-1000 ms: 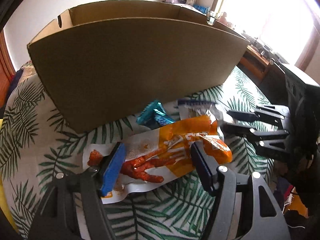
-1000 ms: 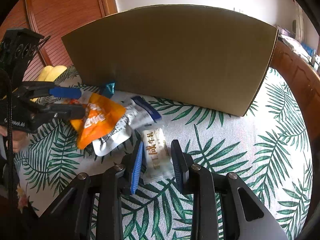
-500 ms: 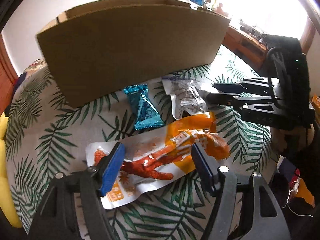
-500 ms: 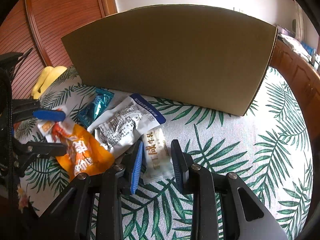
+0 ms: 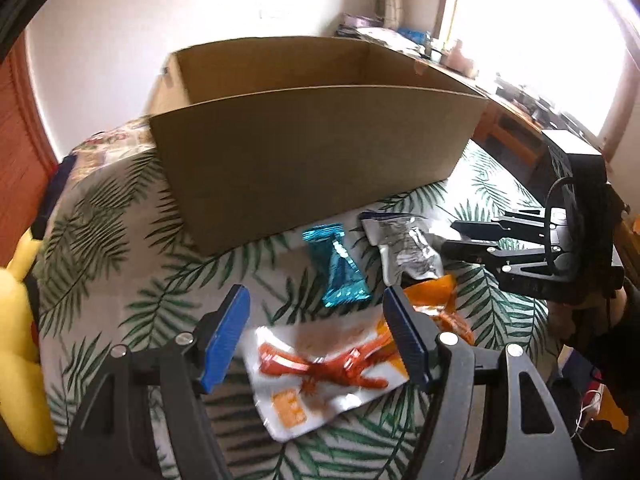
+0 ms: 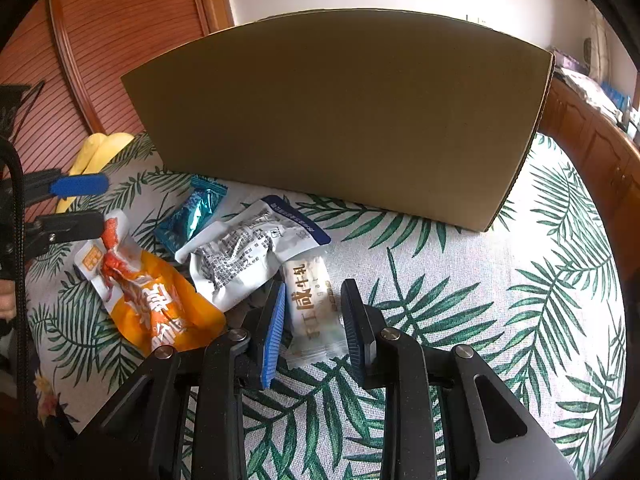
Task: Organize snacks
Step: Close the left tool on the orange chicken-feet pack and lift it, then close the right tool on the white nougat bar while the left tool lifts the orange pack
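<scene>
Cardboard, brown, open-topped box (image 5: 320, 148) sits at the back of the palm-leaf printed tablecloth (image 6: 480, 280), and four loose snacks lie in front of its near wall. Left gripper (image 5: 320, 336) is wide open, hovering over the orange-and-white foil chicken-feet snack pouch (image 5: 332, 368), not touching it as far as I can tell. Right gripper (image 6: 314, 322) is narrowed around the small white nougat candy wrapper (image 6: 314, 308); pads look just beside it, contact unclear. Teal foil candy wrapper (image 5: 338, 268) and silver-white crinkled pouch with blue top (image 6: 244, 252) lie between the grippers and the box. To do this well: close on the pouch's flat middle, not the slippery seal edge, then lift high enough to clear the tall box wall before dropping. Open cloth to the right of the snacks gives swing room; the pouches overlap, so lifting one may drag its neighbours. Yellow plush toy (image 5: 20, 340) sits at the left edge.
</scene>
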The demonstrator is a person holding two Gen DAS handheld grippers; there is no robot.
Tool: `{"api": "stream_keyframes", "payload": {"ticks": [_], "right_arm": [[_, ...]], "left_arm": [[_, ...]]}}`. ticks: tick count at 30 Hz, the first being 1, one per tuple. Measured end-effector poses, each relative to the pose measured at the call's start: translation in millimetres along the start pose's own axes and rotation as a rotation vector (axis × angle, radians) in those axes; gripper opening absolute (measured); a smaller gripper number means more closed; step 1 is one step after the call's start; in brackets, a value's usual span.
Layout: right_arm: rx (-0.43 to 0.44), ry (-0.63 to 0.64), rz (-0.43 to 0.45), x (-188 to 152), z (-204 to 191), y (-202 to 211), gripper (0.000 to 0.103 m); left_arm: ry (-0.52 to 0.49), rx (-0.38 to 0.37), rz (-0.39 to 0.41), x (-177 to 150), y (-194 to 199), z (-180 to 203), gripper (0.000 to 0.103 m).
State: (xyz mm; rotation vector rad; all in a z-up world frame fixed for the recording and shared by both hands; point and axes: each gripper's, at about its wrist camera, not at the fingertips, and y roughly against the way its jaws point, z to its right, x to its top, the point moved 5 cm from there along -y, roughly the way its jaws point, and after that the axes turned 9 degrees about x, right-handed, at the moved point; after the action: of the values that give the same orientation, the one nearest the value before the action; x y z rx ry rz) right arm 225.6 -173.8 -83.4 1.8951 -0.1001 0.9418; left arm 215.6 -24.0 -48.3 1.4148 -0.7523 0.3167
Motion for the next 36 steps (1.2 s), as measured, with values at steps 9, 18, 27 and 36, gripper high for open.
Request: {"api": "stream_keyframes", "payload": {"ticks": [9,18,27,36], "right_arm": [[0.000,0.001,0.000,0.0,-0.3,-0.4,0.025],[0.006,-0.005,0.002,0.3,1.4,0.8,0.025],[0.004,-0.003,0.002,0.5,1.0,0.6,0.025],[0.005,-0.004,0.003,0.7,0.9,0.6,0.025]], "left_arm": [[-0.064,-0.077,-0.123,3.0,-35.4,22.3,0.069],[-0.062,-0.078,-0.189,-20.6,-13.8,13.0,0.069],[-0.067,-0.122,-0.188,-43.0,14.5,30.8,0.069],[-0.126,-0.126,-0.183,-41.3,4.9,63.7,0.069]]}}
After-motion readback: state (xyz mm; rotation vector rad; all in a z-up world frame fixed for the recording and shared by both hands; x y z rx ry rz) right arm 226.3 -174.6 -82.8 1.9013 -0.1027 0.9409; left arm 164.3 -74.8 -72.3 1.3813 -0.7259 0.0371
